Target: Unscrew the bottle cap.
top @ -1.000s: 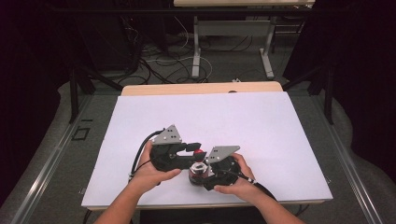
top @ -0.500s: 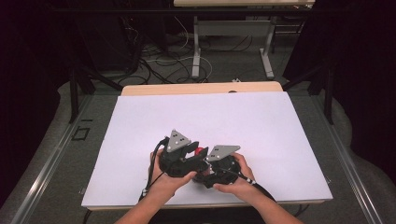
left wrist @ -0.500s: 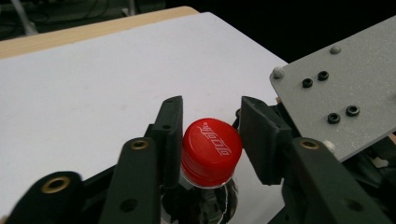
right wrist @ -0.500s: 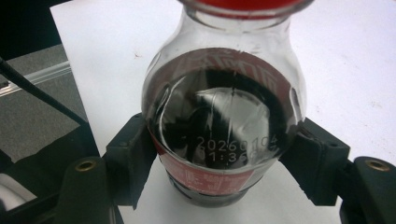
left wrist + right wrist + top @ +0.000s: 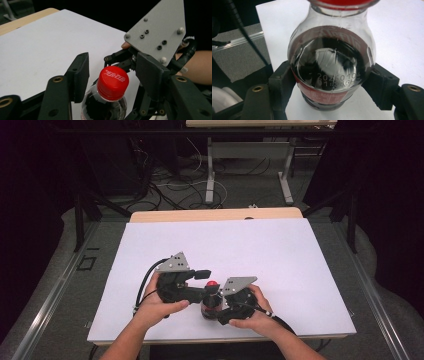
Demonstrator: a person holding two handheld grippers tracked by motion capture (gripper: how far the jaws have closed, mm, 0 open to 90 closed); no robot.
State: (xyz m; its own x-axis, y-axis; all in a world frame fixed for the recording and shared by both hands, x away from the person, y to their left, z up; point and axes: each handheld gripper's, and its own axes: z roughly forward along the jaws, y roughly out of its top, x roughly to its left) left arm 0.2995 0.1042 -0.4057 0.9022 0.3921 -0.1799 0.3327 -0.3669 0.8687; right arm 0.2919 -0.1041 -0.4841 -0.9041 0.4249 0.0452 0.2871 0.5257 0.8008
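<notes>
One cola bottle [image 5: 331, 67] with red cap [image 5: 113, 81], upright on white table [image 5: 260, 250] near its front edge. Right gripper [image 5: 332, 87] clamps bottle's body. Left gripper [image 5: 110, 75] jaws, just opening, flank cap without touching.

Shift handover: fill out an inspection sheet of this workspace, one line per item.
Surface: white table top, wooden edge at the far side.
Job's things: cola bottle with red cap, upright.
Clutter: nothing seen.
Grippers: right claw shut on the bottle's body; left claw has just been opening, jaws either side of the cap, not pressing.
Cables: black cable loops from the left claw; more on the floor.
Surroundings: dark room, table legs beyond.
</notes>
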